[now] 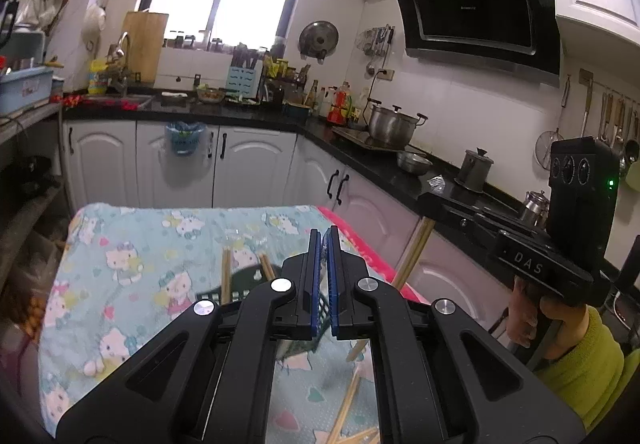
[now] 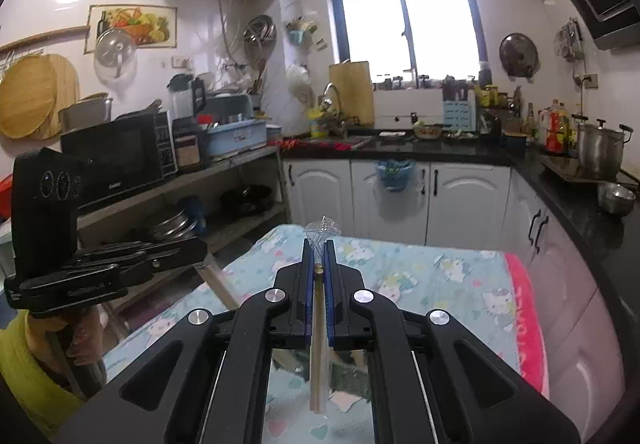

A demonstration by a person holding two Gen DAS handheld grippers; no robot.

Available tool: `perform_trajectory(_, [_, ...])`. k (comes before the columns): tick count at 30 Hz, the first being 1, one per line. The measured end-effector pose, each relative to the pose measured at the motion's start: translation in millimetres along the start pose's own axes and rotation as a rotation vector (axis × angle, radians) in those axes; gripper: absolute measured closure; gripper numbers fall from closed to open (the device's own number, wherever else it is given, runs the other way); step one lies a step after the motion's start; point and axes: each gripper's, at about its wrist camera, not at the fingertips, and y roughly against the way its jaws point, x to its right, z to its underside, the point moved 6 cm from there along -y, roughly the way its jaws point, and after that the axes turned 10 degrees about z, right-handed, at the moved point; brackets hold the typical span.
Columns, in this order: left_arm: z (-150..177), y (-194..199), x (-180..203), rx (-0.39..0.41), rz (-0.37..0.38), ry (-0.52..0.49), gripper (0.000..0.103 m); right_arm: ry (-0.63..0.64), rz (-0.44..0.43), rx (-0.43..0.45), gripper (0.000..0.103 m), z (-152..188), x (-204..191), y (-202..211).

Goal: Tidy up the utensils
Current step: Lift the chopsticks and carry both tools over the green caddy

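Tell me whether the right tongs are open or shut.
Shut. In the right wrist view the right tongs are clamped on a pair of chopsticks in a clear wrapper, which hangs down between the blue pads.

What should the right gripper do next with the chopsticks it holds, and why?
Probably carry them to the dark basket and lower them in: the right gripper is shut on wrapped chopsticks, and other chopsticks already stand in that basket.

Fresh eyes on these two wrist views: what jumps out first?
The right tool is shut on wrapped chopsticks, held above the cartoon-cat cloth. In the left wrist view the left tool looks nearly shut with nothing visibly between its pads, above a dark basket with chopsticks standing in it. Loose chopsticks lie on the cloth nearby.
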Motion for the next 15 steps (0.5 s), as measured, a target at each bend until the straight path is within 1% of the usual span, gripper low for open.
perform_trajectory(6, [-25,4,2,0.022,-0.019,-0.046,0.102,-0.013,0.030,0.035,0.098,-19,15,-5])
perform_trajectory(9, [-35,9,-3,0.040,-0.048,-0.070,0.102,-0.018,0.048,0.047,0.098,-28,21,-9])
perform_trajectory(11, [-41,12,-8,0.053,-0.057,-0.066,0.102,-0.016,0.060,0.053,0.098,-34,24,-13])
perform_trajectory(15, [-49,16,-20,0.068,-0.099,-0.075,0.102,-0.022,0.077,0.078,0.098,-42,28,-18])
